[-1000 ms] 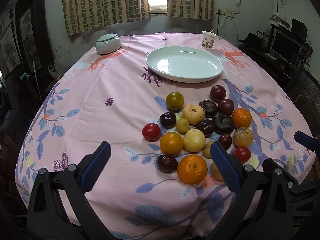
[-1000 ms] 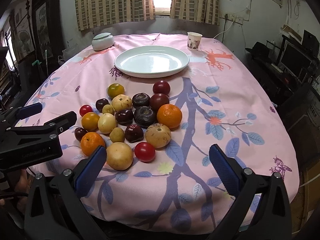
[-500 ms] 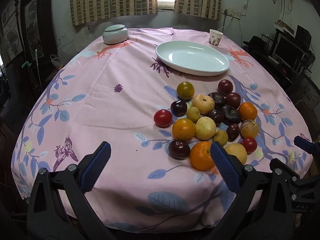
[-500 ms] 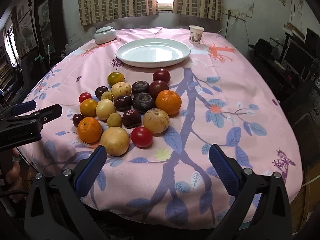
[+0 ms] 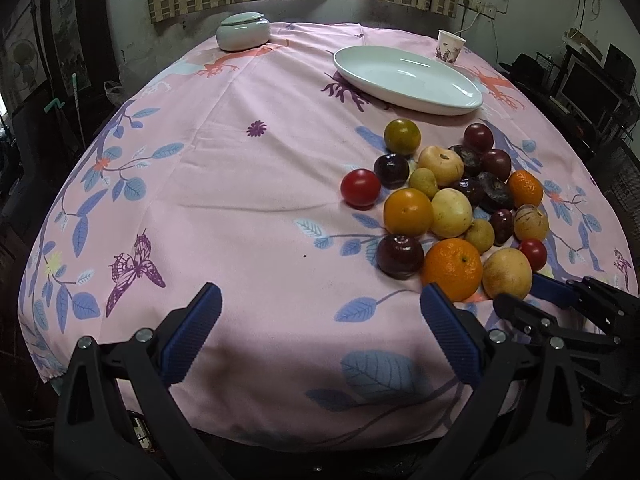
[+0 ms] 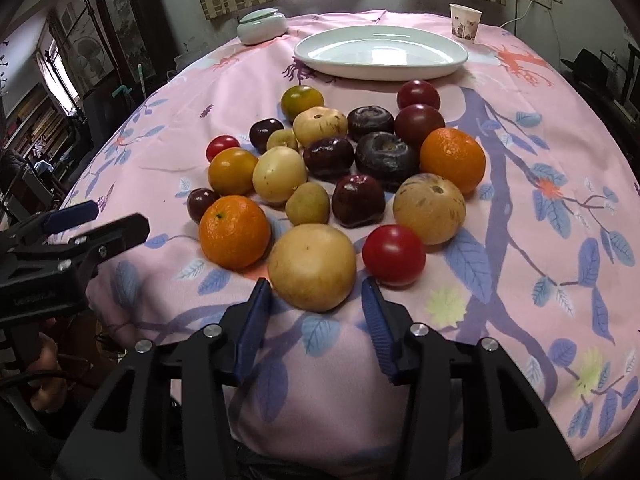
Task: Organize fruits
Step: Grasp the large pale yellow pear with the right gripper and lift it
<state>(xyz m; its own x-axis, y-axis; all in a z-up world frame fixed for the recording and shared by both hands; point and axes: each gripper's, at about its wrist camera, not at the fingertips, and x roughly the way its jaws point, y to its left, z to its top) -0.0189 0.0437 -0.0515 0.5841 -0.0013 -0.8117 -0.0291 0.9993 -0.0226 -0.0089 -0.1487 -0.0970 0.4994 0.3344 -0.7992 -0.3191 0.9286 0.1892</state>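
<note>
A pile of fruit lies on the pink tablecloth (image 5: pixel 240 184): oranges, red tomatoes, dark plums and pale yellow fruits. In the right wrist view my right gripper (image 6: pixel 316 286) is low at the pile's near edge. Its jaws are closing, one on each side of a big pale yellow fruit (image 6: pixel 312 260), with a thin gap on both sides. An orange (image 6: pixel 234 230) and a red tomato (image 6: pixel 394 254) flank that fruit. My left gripper (image 5: pixel 320 300) hangs open over bare cloth left of the pile, nothing between its fingers. A white oval plate (image 5: pixel 406 78) sits beyond the pile.
At the table's far end stand a lidded pale-green jar (image 5: pixel 243 32) and a paper cup (image 5: pixel 450 46). The cloth drops off at the near edge. Dark furniture and shelves surround the table. A hand (image 6: pixel 44 376) holds the left gripper (image 6: pixel 92 220) at the lower left.
My right gripper has come down and forward to the pale yellow fruit, and its jaws have narrowed from wide open. My left gripper has drifted left and lower, so the pile sits further right in its view.
</note>
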